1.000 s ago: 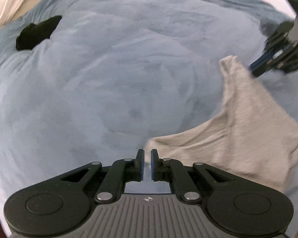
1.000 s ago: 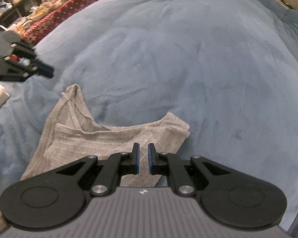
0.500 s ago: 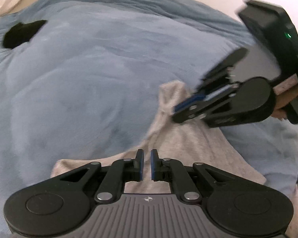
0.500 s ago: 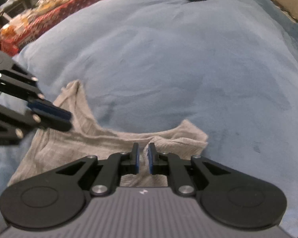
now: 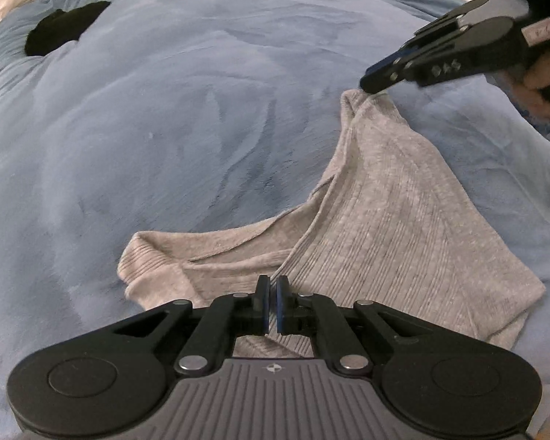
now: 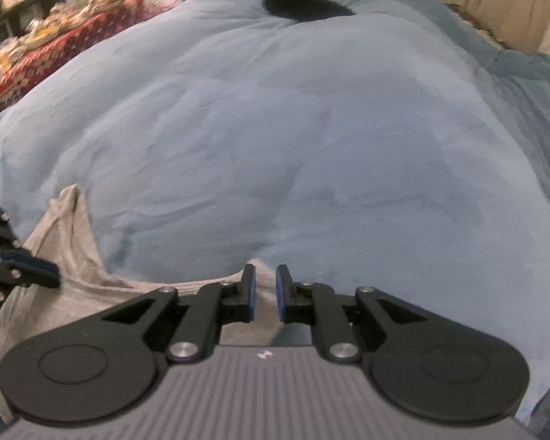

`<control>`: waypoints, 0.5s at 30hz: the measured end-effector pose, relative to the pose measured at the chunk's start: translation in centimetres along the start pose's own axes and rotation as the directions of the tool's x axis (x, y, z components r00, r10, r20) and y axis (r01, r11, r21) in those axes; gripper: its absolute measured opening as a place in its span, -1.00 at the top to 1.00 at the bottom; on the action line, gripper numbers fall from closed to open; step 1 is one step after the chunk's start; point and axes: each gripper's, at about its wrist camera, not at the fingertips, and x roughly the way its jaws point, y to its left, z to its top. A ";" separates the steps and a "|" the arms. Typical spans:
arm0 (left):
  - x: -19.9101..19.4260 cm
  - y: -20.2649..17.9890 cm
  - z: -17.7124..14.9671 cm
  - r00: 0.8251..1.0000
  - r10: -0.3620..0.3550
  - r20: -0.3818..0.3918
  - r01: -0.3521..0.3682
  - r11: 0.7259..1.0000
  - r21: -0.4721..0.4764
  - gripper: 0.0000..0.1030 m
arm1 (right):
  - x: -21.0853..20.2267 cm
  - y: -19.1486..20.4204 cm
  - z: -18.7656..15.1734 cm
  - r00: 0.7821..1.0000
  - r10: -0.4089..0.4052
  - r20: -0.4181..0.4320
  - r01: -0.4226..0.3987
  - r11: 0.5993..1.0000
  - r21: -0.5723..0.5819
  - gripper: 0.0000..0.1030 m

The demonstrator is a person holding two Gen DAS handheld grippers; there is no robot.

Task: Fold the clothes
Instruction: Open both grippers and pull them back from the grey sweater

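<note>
A grey ribbed sleeveless top lies partly doubled over on a blue blanket. My left gripper is shut just above a fold near the top's neckline; no cloth shows between its pads. In the right wrist view its tip, the left gripper, hovers over the grey top. My right gripper stands a little open over a strap end at the blanket's edge, with nothing pinched. In the left wrist view the right gripper has its tips at the far strap end, and a hand holds it.
A black garment lies far off on the blanket, also the black garment at the top of the right view. A cluttered table with a red patterned cloth stands beyond the bed's left side.
My left gripper has moved over the grey top and sunk toward its neckline fold. The right gripper has come down to the strap end, and its jaws stand slightly wider.
</note>
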 end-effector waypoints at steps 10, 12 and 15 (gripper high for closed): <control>0.3 0.3 -0.6 1.000 -0.007 0.008 0.007 0.997 -0.077 0.93 | 0.5 2.8 -2.1 0.993 0.091 -0.075 -0.097 0.991 -0.091 0.77; 1.0 0.6 -1.2 1.000 0.011 -0.015 -0.013 0.996 -0.084 0.93 | 1.4 2.0 -2.4 0.994 0.074 -0.082 -0.080 0.995 -0.065 0.79; 0.5 1.1 -1.5 1.000 0.019 -0.014 -0.021 0.993 -0.118 0.93 | 1.1 1.2 -2.4 0.995 0.066 -0.072 -0.069 0.997 -0.041 0.82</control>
